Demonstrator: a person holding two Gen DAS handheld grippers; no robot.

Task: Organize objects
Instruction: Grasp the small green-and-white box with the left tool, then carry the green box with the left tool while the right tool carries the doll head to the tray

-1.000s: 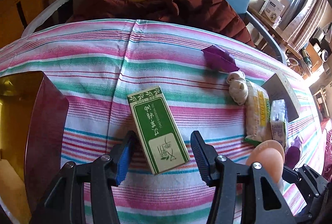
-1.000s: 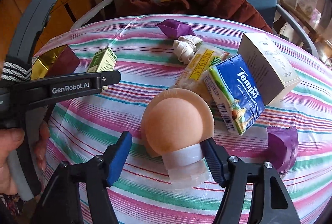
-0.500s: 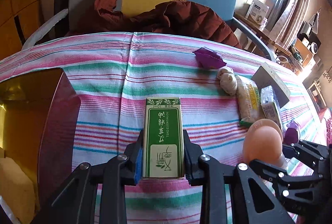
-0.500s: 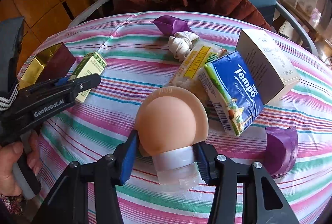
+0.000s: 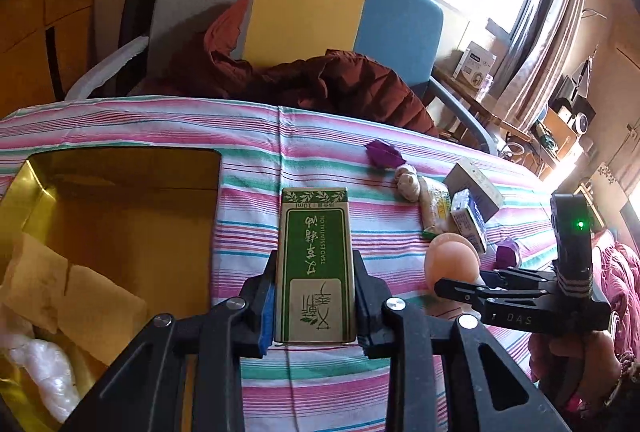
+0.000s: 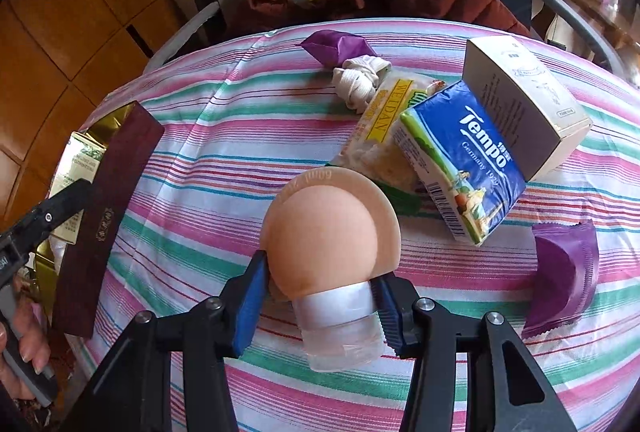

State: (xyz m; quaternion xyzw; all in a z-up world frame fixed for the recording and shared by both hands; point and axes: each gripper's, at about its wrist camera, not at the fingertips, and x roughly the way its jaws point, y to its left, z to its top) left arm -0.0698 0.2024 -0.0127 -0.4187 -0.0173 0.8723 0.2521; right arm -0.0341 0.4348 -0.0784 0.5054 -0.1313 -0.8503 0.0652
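the counter, spread with a pink, green and white striped cloth, curves away to a far edge where a dark red jacket lies on a chair of grey, yellow and blue panels. at the counter's left edge stands an open gold-lined box with a maroon outer wall, paper and white wrapping in its near end. the left gripper has its fingers clamped on the long sides of a green carton printed "tsao essential oil" and "10ml", held off the cloth just beside the box's right wall. the right gripper has just closed its jaws and now presses both fingers on the clear neck of a peach round-topped bottle, which is embossed "60ml" on its rim; whether it rests on the cloth cannot be told. bare striped cloth lies open between the bottle and the box. behind the bottle crowd a pale carton, a blue "tempo" tissue pack marked "germany 1929", a yellow "weidan" packet, a knotted white cloth and two purple wrappers.
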